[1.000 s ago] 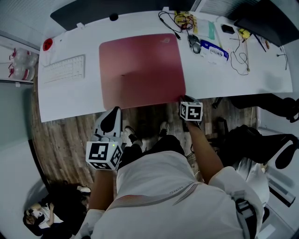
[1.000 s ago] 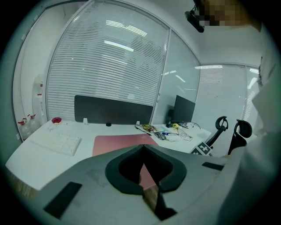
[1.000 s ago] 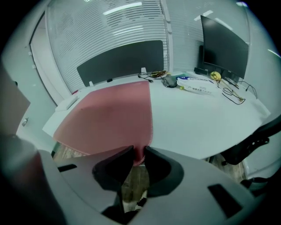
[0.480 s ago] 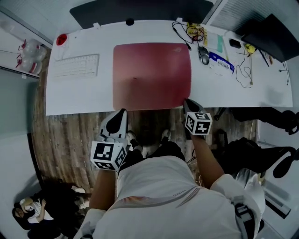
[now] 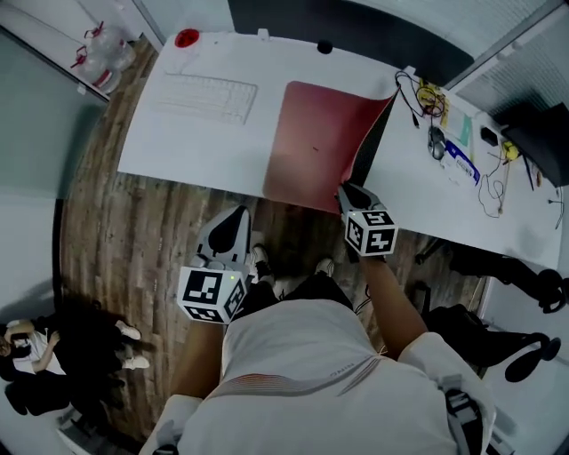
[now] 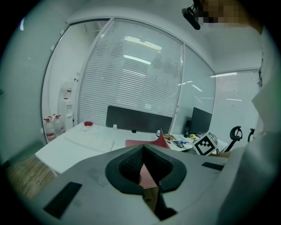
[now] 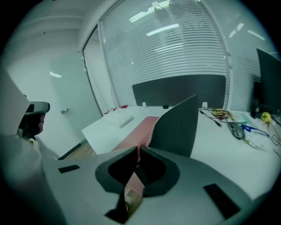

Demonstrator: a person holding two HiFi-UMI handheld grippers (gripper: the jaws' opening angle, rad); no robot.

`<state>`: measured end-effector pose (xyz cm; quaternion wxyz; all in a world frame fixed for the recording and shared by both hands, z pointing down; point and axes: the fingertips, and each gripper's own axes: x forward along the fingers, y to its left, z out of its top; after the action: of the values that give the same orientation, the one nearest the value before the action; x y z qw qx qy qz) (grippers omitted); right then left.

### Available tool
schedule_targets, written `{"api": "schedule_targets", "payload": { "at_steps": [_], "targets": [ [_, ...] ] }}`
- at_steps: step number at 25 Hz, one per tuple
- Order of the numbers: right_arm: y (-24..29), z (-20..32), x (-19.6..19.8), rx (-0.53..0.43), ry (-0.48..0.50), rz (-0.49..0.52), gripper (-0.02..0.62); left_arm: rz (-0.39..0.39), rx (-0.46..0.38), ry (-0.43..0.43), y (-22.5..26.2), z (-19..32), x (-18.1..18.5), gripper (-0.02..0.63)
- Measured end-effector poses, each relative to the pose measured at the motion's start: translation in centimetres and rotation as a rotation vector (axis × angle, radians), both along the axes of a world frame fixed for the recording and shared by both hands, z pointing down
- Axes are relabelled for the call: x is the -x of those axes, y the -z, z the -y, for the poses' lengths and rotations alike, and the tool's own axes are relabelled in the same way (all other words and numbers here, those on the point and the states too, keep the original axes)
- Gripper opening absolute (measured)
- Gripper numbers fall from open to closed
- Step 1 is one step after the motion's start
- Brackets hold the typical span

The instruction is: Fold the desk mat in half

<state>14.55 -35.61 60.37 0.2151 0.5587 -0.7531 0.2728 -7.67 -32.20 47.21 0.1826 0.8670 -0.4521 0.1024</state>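
Note:
The pink desk mat lies on the white desk, its right side lifted so the dark underside shows. My right gripper holds the mat's near right corner; its jaws have just been closing and the mat's edge is pinched between them. In the right gripper view the mat runs up from the right gripper and its underside stands upright. My left gripper hovers off the desk's front edge, short of the mat's near left corner. The left gripper is shut, nothing in it.
A white keyboard lies left of the mat, a small red thing at the far left corner. Cables, a mouse and small items clutter the right of the desk. A dark partition lines the back edge.
My right gripper closed on the mat's near right corner and rose, peeling the right side up so the dark underside shows. The left gripper stays off the front edge.

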Motion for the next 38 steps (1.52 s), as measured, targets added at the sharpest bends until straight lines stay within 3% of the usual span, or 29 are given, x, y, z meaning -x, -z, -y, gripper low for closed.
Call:
{"api": "schedule_targets", "payload": {
  "at_steps": [7, 15, 23, 25, 27, 34, 38],
  "targets": [
    [-3.1, 1.8, 7.7, 0.066, 0.108, -0.021, 0.081, -0.007, 0.033, 0.111, -1.2, -1.3, 6.8, 0.012],
    [-7.6, 2.8, 15.0, 0.193, 0.216, -0.026, 0.084, -0.009, 0.029, 0.136, -1.4, -1.6, 9.6, 0.012],
    [-8.3, 2.8, 16.4, 0.227, 0.227, 0.014, 0.105, -0.011, 0.021, 0.136, -1.6, -1.1, 10.3, 0.012],
    [-6.3, 2.5, 16.5, 0.184, 0.246, 0.069, 0.169, -0.022, 0.013, 0.13, -1.4, -0.8, 10.0, 0.012],
    [-2.9, 2.1, 15.9, 0.102, 0.26, 0.117, 0.169, -0.039, -0.003, 0.115, -0.9, -0.1, 9.2, 0.012],
    [11.4, 1.0, 7.1, -0.265, 0.153, 0.11, 0.054, -0.079, -0.12, 0.012, 3.2, 2.5, 3.5, 0.012],
    [17.9, -0.6, 2.0, -0.415, 0.07, 0.074, 0.052, -0.097, -0.182, -0.046, 6.1, 3.3, -0.3, 0.012]
  ]
}}
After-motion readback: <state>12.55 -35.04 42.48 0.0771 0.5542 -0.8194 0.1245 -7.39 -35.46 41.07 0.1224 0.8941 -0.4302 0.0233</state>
